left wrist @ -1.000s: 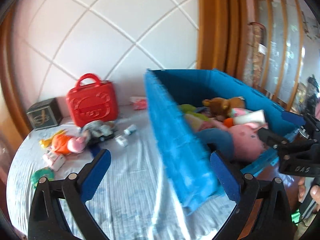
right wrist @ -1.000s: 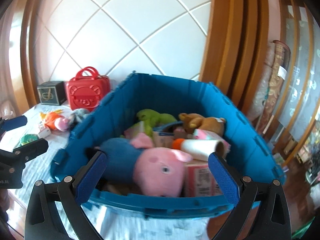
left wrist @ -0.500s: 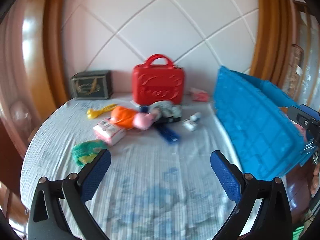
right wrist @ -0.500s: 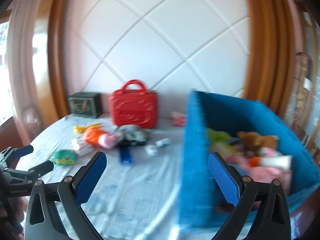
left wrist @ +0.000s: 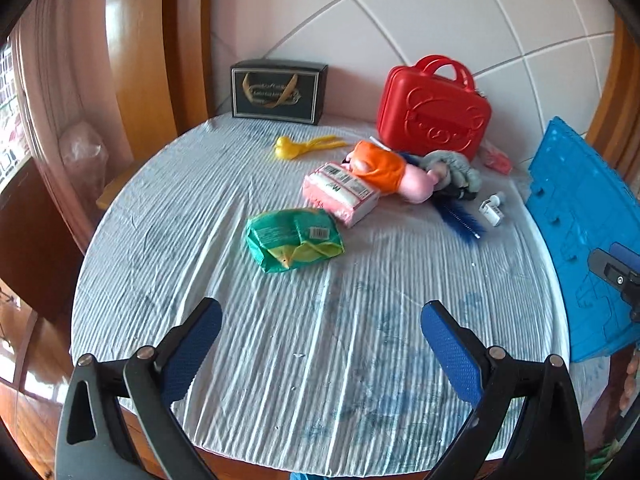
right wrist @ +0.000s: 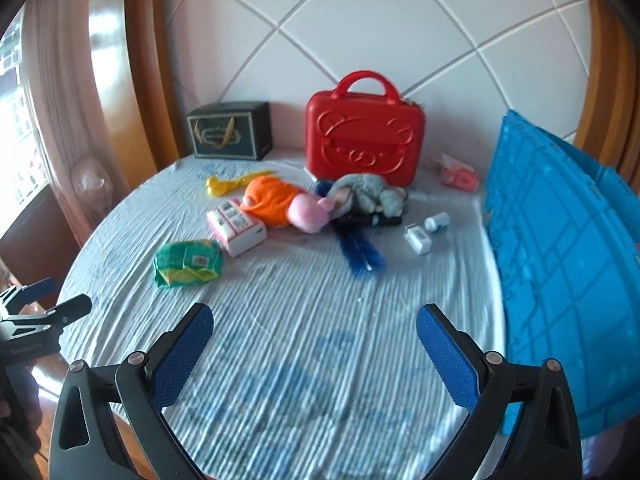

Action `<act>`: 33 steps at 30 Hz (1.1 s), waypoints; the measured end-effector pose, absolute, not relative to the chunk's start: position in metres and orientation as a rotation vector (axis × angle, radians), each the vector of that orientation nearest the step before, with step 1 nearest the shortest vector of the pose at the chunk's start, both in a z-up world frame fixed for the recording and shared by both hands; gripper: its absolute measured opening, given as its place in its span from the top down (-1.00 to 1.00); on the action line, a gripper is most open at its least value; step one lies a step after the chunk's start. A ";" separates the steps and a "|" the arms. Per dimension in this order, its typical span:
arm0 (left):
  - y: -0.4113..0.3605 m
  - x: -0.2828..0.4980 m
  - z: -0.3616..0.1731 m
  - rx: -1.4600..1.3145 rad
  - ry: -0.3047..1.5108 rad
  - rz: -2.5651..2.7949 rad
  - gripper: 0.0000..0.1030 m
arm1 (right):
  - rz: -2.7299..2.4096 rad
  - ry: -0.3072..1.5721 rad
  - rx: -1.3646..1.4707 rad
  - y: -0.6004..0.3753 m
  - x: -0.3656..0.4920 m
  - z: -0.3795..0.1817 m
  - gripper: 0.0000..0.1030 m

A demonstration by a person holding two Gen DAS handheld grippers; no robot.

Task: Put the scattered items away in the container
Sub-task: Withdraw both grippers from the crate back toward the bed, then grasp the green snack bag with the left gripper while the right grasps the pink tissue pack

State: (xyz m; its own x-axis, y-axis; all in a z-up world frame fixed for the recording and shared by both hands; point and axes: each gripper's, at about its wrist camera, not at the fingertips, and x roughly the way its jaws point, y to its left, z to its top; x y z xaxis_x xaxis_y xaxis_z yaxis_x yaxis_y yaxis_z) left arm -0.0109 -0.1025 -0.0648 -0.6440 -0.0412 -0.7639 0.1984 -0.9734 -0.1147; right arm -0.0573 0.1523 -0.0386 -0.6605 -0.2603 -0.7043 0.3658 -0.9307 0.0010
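Observation:
Both grippers are open and empty above the round table's near edge: my left gripper (left wrist: 320, 336) and my right gripper (right wrist: 314, 338). Scattered on the striped cloth lie a green packet (left wrist: 294, 238) (right wrist: 188, 262), a pink tissue pack (left wrist: 340, 194) (right wrist: 236, 228), a pig plush in orange (left wrist: 384, 170) (right wrist: 284, 204), a grey plush (right wrist: 364, 194), a blue brush (left wrist: 460, 218) (right wrist: 360, 250), a yellow toy (left wrist: 304, 146) and small white bottles (right wrist: 424, 230). The blue crate (left wrist: 580, 232) (right wrist: 568, 248) stands at the right; only its outer wall shows.
A red bear suitcase (left wrist: 434, 110) (right wrist: 364, 136) and a dark box (left wrist: 278, 92) (right wrist: 230, 132) stand at the back against the quilted wall. A small red pack (right wrist: 458, 174) lies by the crate. The left gripper's tips (right wrist: 40, 300) show at the right wrist view's left edge.
Both views have swung left, away from the crate's inside with its plush toys, to the scattered items on the table. Both grippers stay open and empty.

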 end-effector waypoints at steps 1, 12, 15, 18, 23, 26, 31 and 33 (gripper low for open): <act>-0.106 -0.016 -0.069 1.272 0.282 -2.702 -0.97 | -2.560 0.200 1.066 0.146 -0.065 -0.044 -1.00; -0.134 -0.072 -0.107 1.372 0.264 -2.594 -0.97 | -2.370 0.262 1.161 0.079 -0.134 -0.098 -1.00; -0.143 -0.091 -0.118 1.418 0.257 -2.586 -0.97 | -2.353 0.298 1.192 0.062 -0.146 -0.112 -1.00; -0.154 -0.113 -0.126 1.449 0.218 -2.597 -0.97 | -2.337 0.281 1.251 0.048 -0.160 -0.129 -1.00; -0.182 -0.158 -0.149 1.513 0.168 -2.632 -0.97 | -2.321 0.278 1.361 0.018 -0.181 -0.165 -1.00; -0.197 -0.191 -0.170 1.538 0.126 -2.636 -0.97 | -2.316 0.293 1.425 -0.003 -0.195 -0.191 -1.00; -0.224 -0.244 -0.209 1.537 0.085 -2.598 -0.97 | -2.293 0.346 1.505 -0.037 -0.212 -0.237 -1.00; -0.231 -0.254 -0.224 1.568 0.086 -2.582 -0.97 | -2.286 0.380 1.522 -0.049 -0.217 -0.252 -1.00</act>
